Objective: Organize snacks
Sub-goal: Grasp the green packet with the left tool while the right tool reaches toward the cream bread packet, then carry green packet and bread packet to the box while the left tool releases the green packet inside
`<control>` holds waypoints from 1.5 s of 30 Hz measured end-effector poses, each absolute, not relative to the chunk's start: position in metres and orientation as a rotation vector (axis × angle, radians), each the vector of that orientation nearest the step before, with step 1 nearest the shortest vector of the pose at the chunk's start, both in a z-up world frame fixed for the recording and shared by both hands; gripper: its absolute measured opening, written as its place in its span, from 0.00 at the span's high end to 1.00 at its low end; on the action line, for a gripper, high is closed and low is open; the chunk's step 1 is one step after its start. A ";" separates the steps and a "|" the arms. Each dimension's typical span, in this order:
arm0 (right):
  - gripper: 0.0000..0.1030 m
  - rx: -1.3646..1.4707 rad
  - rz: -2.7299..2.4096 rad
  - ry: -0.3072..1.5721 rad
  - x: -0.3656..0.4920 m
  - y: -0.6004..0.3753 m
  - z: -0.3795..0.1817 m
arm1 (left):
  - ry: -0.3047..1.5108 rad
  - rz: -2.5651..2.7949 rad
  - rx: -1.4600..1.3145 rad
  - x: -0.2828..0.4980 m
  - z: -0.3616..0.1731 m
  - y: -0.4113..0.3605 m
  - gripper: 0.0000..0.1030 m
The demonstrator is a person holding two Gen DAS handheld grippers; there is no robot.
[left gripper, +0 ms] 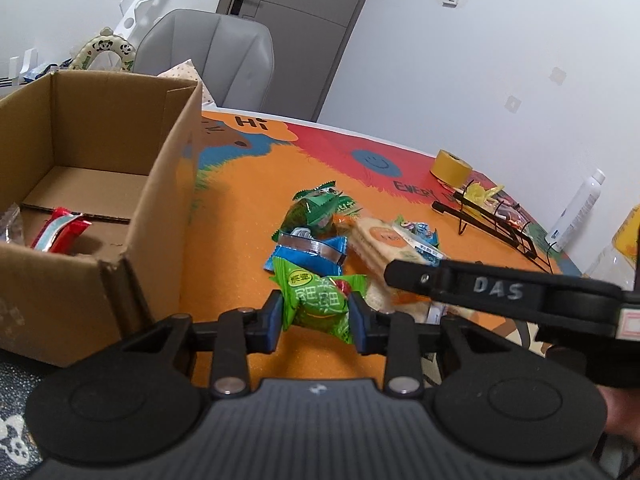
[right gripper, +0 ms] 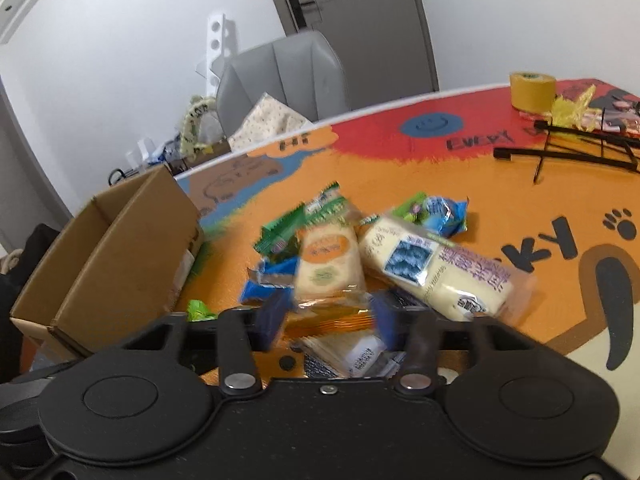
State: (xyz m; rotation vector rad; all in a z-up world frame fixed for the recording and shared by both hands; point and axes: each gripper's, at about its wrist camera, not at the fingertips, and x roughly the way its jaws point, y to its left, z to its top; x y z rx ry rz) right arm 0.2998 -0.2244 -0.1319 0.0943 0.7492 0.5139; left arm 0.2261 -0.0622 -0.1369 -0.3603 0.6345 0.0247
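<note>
My left gripper (left gripper: 319, 322) is shut on a bright green snack packet (left gripper: 320, 304), held just above the orange table mat (left gripper: 236, 224). Beyond it lies a pile: a blue packet (left gripper: 308, 254), a dark green packet (left gripper: 314, 212) and a cracker packet (left gripper: 380, 240). My right gripper (right gripper: 330, 318) has its blue pads pressed on the lower end of the cracker packet with the orange label (right gripper: 326, 264); this view is blurred. One of its black fingers (left gripper: 440, 280) reaches in from the right in the left wrist view. An open cardboard box (left gripper: 100, 152) at the left holds a red packet (left gripper: 60, 232).
A long white packet (right gripper: 436, 276) and a blue-green packet (right gripper: 442, 212) lie right of the pile, and another packet (right gripper: 352, 354) lies under my right gripper. A yellow tape roll (left gripper: 450, 166), a black wire rack (left gripper: 492, 220) and a white bottle (left gripper: 576, 208) stand far right. A grey chair (left gripper: 216, 56) is behind the table.
</note>
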 end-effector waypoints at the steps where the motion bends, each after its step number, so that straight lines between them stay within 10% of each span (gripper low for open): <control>1: 0.61 0.100 0.518 0.745 0.299 -0.226 -0.132 | 0.636 0.024 -0.359 0.226 -0.137 -0.063 0.68; 10: 0.79 0.149 0.520 0.712 0.285 -0.244 -0.121 | 0.606 0.003 -0.343 0.218 -0.123 -0.068 0.68; 45: 0.81 0.170 0.620 0.564 0.259 -0.216 -0.061 | 0.417 0.107 -0.355 0.179 -0.041 -0.001 0.68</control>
